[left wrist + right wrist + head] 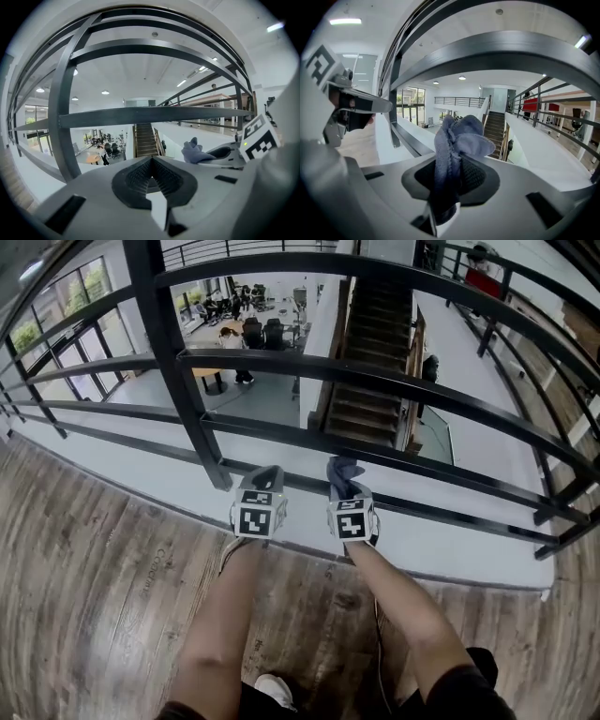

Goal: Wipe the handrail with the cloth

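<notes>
The black metal handrail (375,381) runs across in front of me in several horizontal bars. A blue-grey cloth (342,474) sticks up out of my right gripper (345,486), which is shut on it, low by the bottom bars. In the right gripper view the cloth (457,140) stands bunched between the jaws of my right gripper (452,176), under a broad bar (511,51). Just to the left, my left gripper (266,476) is level with the right one. Its jaws are shut with nothing in them (151,169), facing a flat bar (140,115). The cloth (194,152) shows off to its right.
A thick black post (178,362) rises left of the grippers. The bars stand on a white ledge (441,540) bordering the wood floor (94,559). Beyond the rail is a drop to a lower floor with a staircase (370,343) and desks (244,329).
</notes>
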Available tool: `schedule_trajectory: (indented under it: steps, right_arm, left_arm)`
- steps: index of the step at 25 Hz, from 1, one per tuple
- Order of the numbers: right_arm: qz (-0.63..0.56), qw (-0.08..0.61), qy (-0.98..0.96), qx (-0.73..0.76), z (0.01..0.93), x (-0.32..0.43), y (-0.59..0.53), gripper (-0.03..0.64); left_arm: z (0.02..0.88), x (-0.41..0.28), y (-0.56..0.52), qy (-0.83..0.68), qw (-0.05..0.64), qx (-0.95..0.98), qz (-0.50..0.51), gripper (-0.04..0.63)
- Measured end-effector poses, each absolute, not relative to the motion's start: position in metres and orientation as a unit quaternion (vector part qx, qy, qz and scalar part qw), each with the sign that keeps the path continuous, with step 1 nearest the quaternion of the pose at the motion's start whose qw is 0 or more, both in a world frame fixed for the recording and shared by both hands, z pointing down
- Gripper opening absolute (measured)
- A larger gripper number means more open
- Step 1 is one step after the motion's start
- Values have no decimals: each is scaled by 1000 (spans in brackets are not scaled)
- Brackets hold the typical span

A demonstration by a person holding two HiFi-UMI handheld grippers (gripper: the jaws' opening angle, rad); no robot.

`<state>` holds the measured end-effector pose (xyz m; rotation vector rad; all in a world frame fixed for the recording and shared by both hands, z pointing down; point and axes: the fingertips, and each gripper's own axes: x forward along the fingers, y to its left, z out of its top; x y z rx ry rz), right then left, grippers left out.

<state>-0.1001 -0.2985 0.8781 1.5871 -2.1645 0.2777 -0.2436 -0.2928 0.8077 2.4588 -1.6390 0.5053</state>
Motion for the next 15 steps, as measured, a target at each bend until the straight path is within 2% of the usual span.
schedule_trajectory:
  steps: [15]
  right_arm:
    - [100, 230, -742, 622, 869, 83, -243, 98]
  left_arm:
    - [814, -107, -275, -479, 104, 854, 174, 0]
